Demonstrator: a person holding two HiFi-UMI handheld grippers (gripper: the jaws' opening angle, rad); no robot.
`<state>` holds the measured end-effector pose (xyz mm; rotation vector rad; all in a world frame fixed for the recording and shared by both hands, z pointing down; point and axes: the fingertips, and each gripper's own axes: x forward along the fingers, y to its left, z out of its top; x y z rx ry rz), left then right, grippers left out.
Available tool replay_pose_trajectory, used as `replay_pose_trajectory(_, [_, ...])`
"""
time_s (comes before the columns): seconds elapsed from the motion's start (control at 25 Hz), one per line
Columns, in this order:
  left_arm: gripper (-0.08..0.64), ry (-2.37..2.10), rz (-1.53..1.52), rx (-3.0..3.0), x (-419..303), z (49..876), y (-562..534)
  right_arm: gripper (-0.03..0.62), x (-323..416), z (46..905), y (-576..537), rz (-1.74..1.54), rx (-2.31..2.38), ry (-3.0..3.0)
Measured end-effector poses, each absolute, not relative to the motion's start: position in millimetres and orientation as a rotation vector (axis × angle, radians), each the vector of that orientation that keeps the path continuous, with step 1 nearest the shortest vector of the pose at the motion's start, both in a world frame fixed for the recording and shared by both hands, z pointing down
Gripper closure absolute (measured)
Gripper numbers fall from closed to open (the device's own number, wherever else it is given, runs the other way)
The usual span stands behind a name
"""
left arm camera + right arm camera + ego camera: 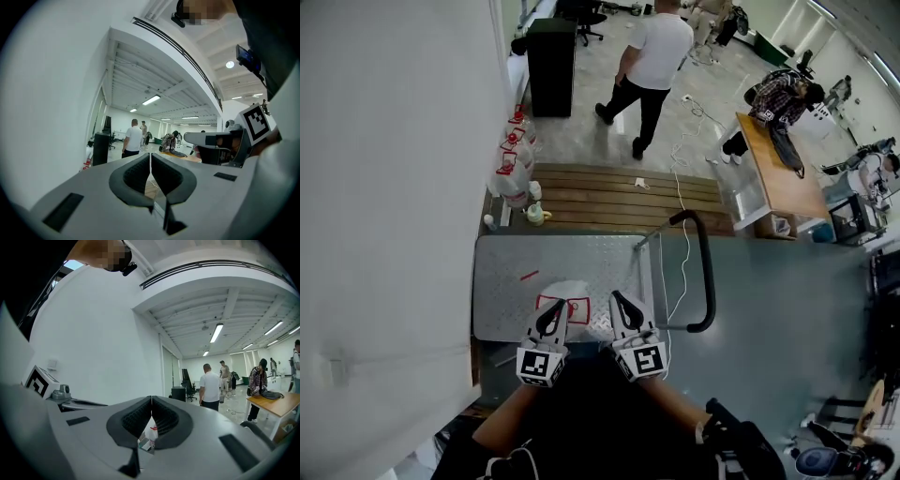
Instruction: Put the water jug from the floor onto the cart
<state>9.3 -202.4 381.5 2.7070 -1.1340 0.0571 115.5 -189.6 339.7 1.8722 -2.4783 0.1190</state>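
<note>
Head view: left tongs (551, 317) and right tongs (622, 307) are both clenched with nothing between them, side by side just over the water jug (566, 292), which sits on the cart (502, 277) deck. Spare jugs (512, 171) stand beyond it by the wall (394, 187).

Grey cart (511, 281); clear jugs (512, 173) with red caps.

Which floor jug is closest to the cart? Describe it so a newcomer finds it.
Follow the white wall on the head view's left to the row of clear water jugs at its foot, beside the wooden platform. The target jug is the row's end nearest the metal cart; only it has a small pale pot right beside it.
</note>
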Motion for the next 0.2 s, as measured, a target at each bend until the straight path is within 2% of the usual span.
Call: replay_pose_trajectory(0.2, [0.534, -1.097, 0.056, 2.710, -5.0, 386.1, -208.2, 0.574, 96.9, 343.6, -192.1, 0.119, 1.881, -2.456])
